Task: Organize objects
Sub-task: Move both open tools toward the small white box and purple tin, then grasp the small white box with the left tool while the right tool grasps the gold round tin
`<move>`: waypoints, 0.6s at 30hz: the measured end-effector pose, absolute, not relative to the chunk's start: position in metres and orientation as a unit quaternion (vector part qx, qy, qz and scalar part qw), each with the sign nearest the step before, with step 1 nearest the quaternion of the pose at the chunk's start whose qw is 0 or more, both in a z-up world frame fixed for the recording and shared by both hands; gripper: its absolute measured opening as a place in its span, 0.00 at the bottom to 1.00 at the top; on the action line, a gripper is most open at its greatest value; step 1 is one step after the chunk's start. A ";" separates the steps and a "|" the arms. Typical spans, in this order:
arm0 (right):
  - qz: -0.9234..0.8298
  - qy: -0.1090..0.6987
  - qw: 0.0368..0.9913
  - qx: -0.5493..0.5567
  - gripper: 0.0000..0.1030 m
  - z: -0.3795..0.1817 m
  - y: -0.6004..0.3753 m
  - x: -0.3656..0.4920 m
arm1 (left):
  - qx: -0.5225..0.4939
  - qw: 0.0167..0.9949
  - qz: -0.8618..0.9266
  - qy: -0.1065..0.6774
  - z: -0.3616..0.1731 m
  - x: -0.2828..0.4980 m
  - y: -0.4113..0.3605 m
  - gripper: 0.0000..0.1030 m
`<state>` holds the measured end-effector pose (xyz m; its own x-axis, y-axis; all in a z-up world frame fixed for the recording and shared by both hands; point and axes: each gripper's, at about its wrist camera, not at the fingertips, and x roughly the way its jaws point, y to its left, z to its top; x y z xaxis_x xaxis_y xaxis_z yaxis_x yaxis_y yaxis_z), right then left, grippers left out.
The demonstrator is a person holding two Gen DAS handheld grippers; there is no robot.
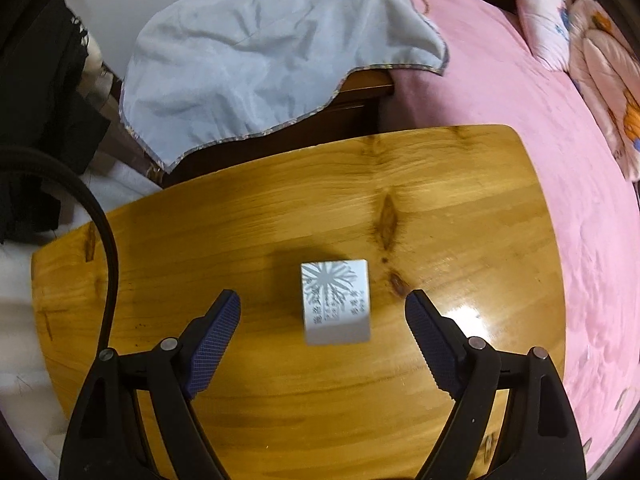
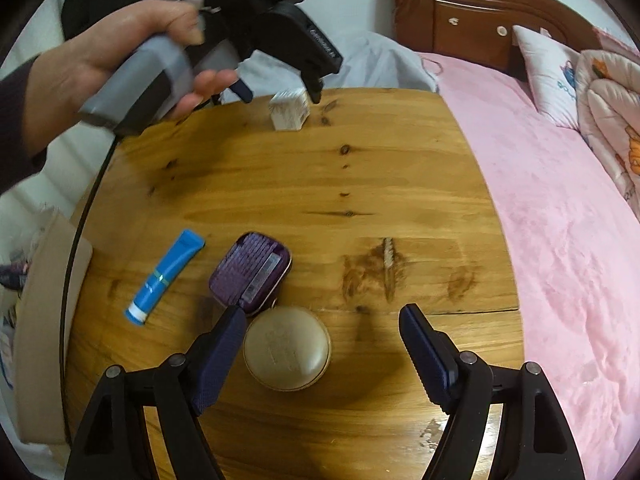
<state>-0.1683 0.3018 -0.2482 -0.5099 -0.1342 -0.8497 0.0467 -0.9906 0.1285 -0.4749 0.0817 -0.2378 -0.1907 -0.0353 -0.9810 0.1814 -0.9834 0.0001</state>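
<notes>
White box (image 1: pixel 335 302) with a grey snowflake-like print and dark text stands upright on the wooden counter (image 1: pixel 460 208). My left gripper (image 1: pixel 322 312) is spread wide – box sits between the fingers, not touching either. My right gripper (image 2: pixel 322 334) is also spread, empty – box well ahead at the counter's far edge.

The print on the small white box (image 1: pixel 335 303) is smeared by blur and unreadable. In the right wrist view, the left gripper (image 2: pixel 278 94) hides the box's far top edge. The purple case (image 2: pixel 251 267) has a label too small to read, its near corner tucked behind a blue fingertip pad (image 2: pixel 219 360).
</notes>
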 end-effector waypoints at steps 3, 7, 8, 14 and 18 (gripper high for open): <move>-0.868 -0.034 0.058 0.493 0.78 -0.256 0.298 -0.167 | 0.635 0.074 -0.766 0.068 -0.246 -0.479 0.081 0.78; -0.866 -0.024 0.067 0.494 0.78 -0.263 0.291 -0.165 | 0.639 0.080 -0.763 0.064 -0.254 -0.481 0.084 0.75; -0.866 -0.020 0.069 0.494 0.78 -0.264 0.289 -0.165 | 0.638 0.082 -0.763 0.063 -0.256 -0.482 0.085 0.74; -0.864 0.012 0.075 0.498 0.78 -0.272 0.281 -0.161 | 0.639 0.084 -0.761 0.077 -0.263 -0.486 0.085 0.60; -0.864 0.025 0.074 0.497 0.78 -0.277 0.277 -0.158 | 0.635 0.077 -0.764 0.082 -0.261 -0.487 0.088 0.49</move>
